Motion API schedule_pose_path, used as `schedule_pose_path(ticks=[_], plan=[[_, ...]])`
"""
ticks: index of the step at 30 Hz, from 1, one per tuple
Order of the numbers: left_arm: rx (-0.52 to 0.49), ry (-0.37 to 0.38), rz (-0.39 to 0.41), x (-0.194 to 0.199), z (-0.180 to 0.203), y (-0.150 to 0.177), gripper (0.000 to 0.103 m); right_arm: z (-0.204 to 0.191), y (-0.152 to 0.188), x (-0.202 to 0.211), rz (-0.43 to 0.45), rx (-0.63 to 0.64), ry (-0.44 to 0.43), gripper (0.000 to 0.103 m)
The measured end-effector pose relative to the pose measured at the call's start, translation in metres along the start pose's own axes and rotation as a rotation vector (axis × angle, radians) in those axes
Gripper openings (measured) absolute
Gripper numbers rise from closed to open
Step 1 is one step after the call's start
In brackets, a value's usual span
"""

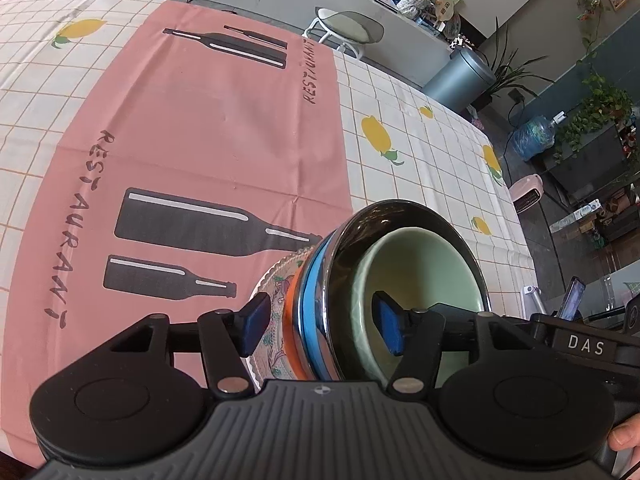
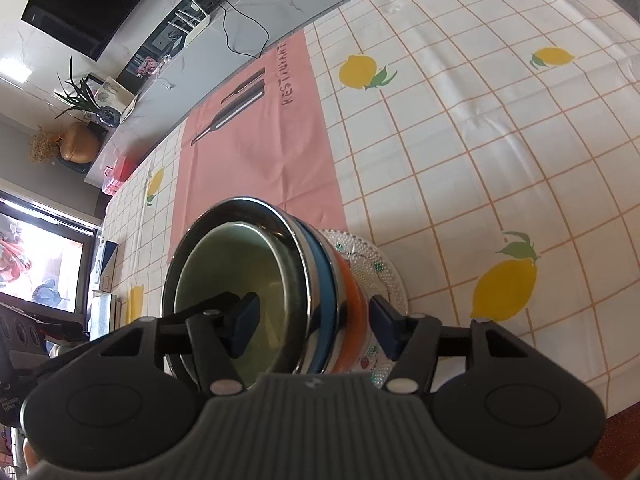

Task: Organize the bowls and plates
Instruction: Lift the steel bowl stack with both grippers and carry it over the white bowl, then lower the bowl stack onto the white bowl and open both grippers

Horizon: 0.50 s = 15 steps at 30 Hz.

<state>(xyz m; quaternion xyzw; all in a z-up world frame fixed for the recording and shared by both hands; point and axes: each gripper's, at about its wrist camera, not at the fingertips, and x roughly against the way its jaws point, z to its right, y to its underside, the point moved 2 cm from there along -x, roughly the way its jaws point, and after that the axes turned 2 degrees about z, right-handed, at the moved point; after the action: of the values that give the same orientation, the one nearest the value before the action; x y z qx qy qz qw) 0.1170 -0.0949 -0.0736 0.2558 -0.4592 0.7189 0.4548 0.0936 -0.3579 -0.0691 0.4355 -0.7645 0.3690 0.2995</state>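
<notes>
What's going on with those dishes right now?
Left tool and right tool open, straddling stack's rim. Green bowl nested on top, patterned plate underneath. Nothing blocking.

Light: bright, even daylight across the tabletop (image 1: 420, 152)
Source: blown-out window (image 2: 40, 264) at left of right wrist view
Glare: sheen on steel bowl (image 1: 320, 312) rim
Shadows: soft, faint
Distortion: heavy fisheye bending, dark corners
Focus: sharp centre, softer edges
</notes>
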Motion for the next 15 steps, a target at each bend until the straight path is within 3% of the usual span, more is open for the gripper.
schedule_pose_path(ticks=[7, 15], plan=[[-0.095, -0.006, 0.084, 0.034, 0.013, -0.008, 0.073, -0.023, 0.003, 0.019, 0.068, 0.129, 0.061, 0.064], [-0.353, -0.06, 0.248, 0.087, 0.03, -0.001, 0.075, -0.069, 0.023, 0.043, 0.193, 0.355, 0.126, 0.067]])
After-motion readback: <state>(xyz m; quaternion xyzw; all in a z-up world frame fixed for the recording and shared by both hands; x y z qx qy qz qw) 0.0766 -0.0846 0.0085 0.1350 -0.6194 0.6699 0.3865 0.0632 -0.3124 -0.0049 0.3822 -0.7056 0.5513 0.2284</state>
